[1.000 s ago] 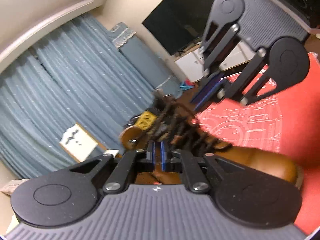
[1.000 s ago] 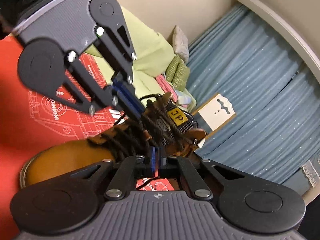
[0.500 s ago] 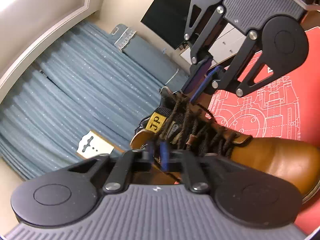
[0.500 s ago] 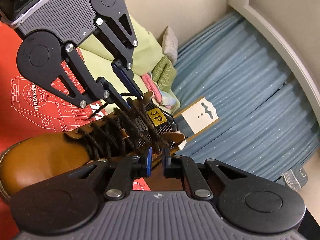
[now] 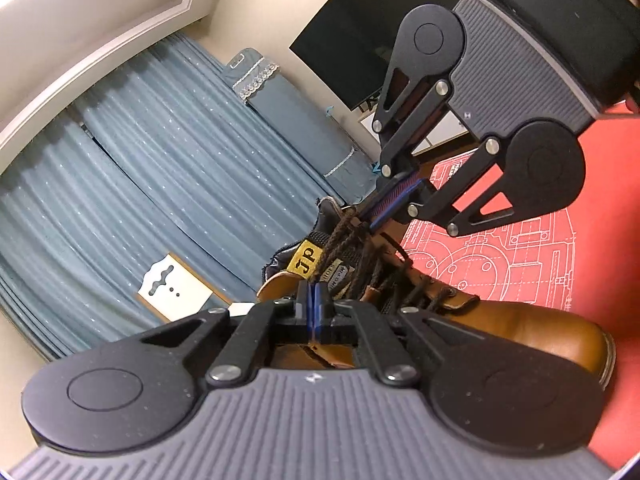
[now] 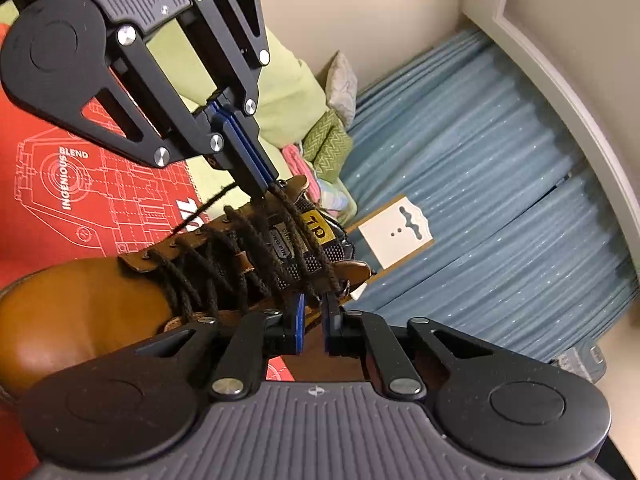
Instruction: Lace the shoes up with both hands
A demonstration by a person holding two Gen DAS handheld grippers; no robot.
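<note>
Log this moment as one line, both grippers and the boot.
step: lacing boot | left gripper: shut on lace | right gripper: jaws closing, lace between | boot: on red mat

Your left wrist camera looks forward along its hand-held gripper (image 5: 312,304), angled slightly down and very close to the boot (image 5: 520,328), facing the curtain (image 5: 160,200) and TV (image 5: 360,40). Your right wrist camera sits just as close on the boot's (image 6: 80,312) opposite side, facing the curtain (image 6: 480,200) too. Both views share the boot, the red mat (image 5: 560,260), the curtain, and each shows the other hand-held gripper (image 5: 394,198).
</note>
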